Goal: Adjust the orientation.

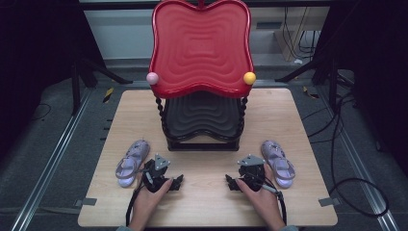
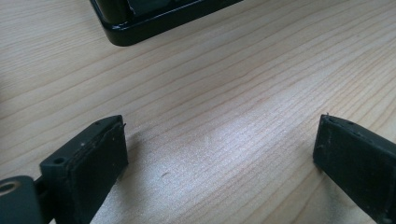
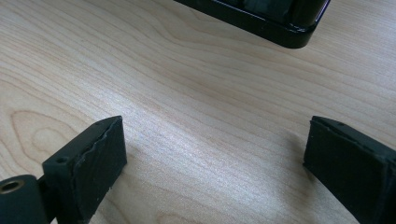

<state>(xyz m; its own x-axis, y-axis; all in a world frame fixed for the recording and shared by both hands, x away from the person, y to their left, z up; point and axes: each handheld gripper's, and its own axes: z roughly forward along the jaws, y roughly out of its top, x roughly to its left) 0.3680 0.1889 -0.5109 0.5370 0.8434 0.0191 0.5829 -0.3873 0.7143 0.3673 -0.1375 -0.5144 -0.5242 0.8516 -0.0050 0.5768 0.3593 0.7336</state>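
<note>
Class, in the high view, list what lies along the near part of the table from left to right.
Left sandal → left claw → right claw → right sandal.

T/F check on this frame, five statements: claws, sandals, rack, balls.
1. Both claws stand open with nothing between their jaws. True: the left claw and the right claw rest empty on the pale wooden table.
2. The left lilac sandal is held in the left claw. False: it lies on the table beside that hand.
3. The right lilac sandal sits on the glossy red wavy top tray. False: it lies on the table.
4. A pink ball and a yellow ball mark the red tray's front corners. True.
5. The black lower tray holds a shoe. False: it is empty.
</note>
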